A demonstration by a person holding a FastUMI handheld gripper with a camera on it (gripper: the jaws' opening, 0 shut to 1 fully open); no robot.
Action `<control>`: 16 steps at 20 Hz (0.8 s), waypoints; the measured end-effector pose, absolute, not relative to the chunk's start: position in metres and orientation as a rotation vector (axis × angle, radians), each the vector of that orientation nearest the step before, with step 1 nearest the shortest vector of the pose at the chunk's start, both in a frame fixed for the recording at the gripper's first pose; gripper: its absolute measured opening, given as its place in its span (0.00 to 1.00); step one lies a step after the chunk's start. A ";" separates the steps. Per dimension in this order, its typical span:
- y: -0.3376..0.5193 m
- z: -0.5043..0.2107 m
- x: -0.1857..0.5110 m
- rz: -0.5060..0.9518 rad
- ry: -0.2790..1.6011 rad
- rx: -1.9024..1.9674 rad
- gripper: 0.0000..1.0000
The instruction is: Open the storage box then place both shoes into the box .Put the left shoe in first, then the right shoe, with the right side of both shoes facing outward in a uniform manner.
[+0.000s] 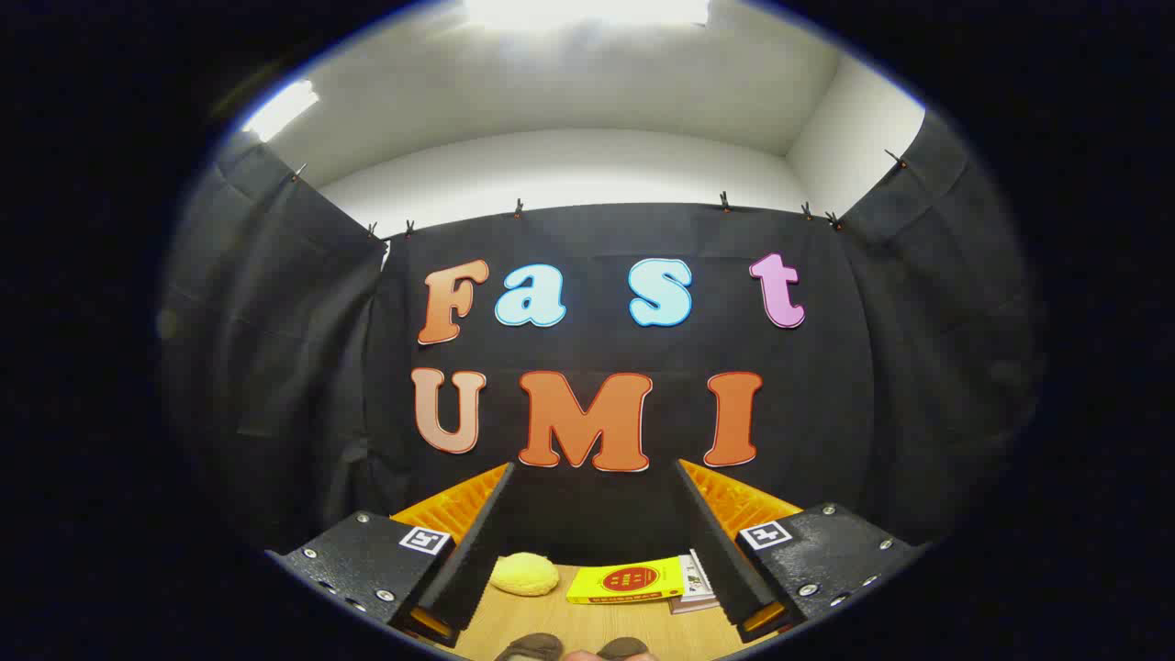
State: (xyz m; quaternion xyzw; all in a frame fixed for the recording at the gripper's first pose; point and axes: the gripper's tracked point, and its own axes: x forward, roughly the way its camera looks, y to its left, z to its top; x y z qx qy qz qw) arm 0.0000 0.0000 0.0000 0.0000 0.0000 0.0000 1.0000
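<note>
My gripper [595, 482] is held level above a wooden table [587, 620], its two fingers [477, 542] spread wide apart with nothing between them. Low down between the fingers, the tops of two brownish shoes [532, 645] just peek into view at the near end of the table.
A yellow sponge-like lump [523, 574] lies on the table just ahead of the left finger. A yellow book [627, 581] rests beside it, with a white booklet [696, 583] under its right end by the right finger. Black cloth walls close the booth beyond.
</note>
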 end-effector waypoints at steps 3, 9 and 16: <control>0.000 0.004 0.000 -0.006 -0.008 -0.027 0.99; 0.005 0.004 0.000 -0.008 -0.016 -0.037 0.99; 0.009 -0.003 0.003 0.008 0.001 -0.027 0.99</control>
